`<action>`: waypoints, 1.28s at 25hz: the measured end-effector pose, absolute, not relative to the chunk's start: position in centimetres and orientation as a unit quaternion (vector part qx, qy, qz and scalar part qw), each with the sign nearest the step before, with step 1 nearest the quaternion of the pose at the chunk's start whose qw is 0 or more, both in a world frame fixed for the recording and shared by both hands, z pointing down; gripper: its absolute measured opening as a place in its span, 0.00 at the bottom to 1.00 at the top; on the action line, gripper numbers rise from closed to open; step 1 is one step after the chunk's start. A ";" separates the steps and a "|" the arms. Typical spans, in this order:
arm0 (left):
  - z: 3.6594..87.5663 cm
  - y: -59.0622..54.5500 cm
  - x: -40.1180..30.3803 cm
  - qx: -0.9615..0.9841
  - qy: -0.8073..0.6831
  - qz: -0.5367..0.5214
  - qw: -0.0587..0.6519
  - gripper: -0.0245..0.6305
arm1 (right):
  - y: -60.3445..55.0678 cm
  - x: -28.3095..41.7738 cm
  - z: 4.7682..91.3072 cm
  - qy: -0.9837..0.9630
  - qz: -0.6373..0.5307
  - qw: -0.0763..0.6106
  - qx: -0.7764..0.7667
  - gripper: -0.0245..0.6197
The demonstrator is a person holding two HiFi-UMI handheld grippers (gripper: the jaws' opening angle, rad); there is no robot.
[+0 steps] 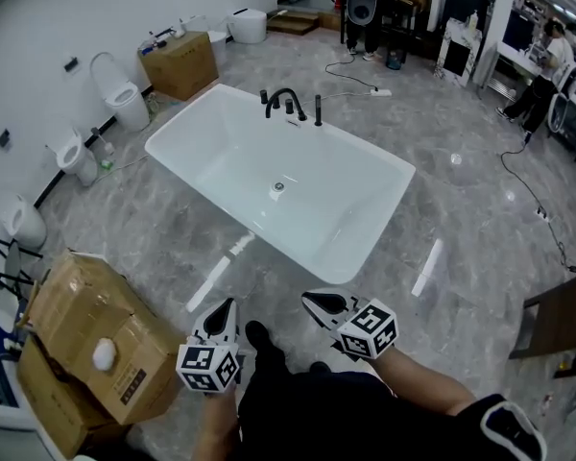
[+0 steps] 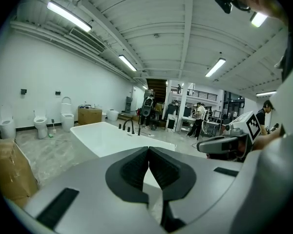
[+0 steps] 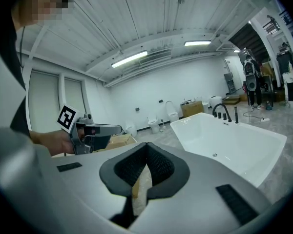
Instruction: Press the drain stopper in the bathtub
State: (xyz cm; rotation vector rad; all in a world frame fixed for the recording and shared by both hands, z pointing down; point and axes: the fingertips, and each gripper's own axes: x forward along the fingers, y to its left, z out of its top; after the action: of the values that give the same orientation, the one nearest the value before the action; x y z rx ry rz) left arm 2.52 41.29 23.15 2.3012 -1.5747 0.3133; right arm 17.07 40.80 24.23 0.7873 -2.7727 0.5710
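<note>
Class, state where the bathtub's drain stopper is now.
In the head view the drain stopper sits mid-floor in the white bathtub, just this side of the black faucet on its far rim.

There is one bathtub with one drain stopper in its floor and one black faucet on its far rim. Left of the bathtub stand three toilets, and past its far left corner is one cardboard box. Two grippers, the left gripper and the right gripper, are before its near side.
</note>
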 end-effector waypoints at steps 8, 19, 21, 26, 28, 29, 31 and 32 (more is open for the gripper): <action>23.6 32.3 -3.1 0.825 -0.530 0.112 0.158 0.06 | 32.0 11.5 25.6 -0.927 0.201 0.105 0.298 0.06; 24.5 21.6 -15.3 0.839 -0.505 0.111 0.169 0.06 | 22.3 -3.7 25.0 -0.928 0.210 0.103 0.290 0.06; 24.7 20.4 -16.3 0.844 -0.496 0.115 0.166 0.06 | 21.6 -5.1 25.5 -0.927 0.214 0.110 0.289 0.06; 25.2 18.1 -17.6 0.844 -0.495 0.097 0.181 0.06 | 19.3 -4.9 26.5 -0.916 0.224 0.133 0.305 0.06; 25.8 17.1 -17.8 0.844 -0.492 0.097 0.189 0.06 | 17.9 -4.6 26.4 -0.913 0.223 0.134 0.314 0.06; 26.1 16.5 -17.7 0.844 -0.491 0.097 0.193 0.06 | 17.2 -4.4 26.3 -0.912 0.222 0.135 0.317 0.06; 26.4 15.3 -17.4 0.844 -0.488 0.097 0.198 0.06 | 15.9 -4.1 26.5 -0.911 0.223 0.136 0.319 0.06; 26.5 14.5 -17.1 0.845 -0.487 0.098 0.199 0.06 | 15.2 -3.9 26.6 -0.911 0.225 0.135 0.319 0.06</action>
State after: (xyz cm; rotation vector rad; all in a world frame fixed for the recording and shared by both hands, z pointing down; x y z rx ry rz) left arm -17.06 14.55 26.46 2.3626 -1.3628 0.2728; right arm -3.85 15.19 26.65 0.9233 -2.6376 0.6531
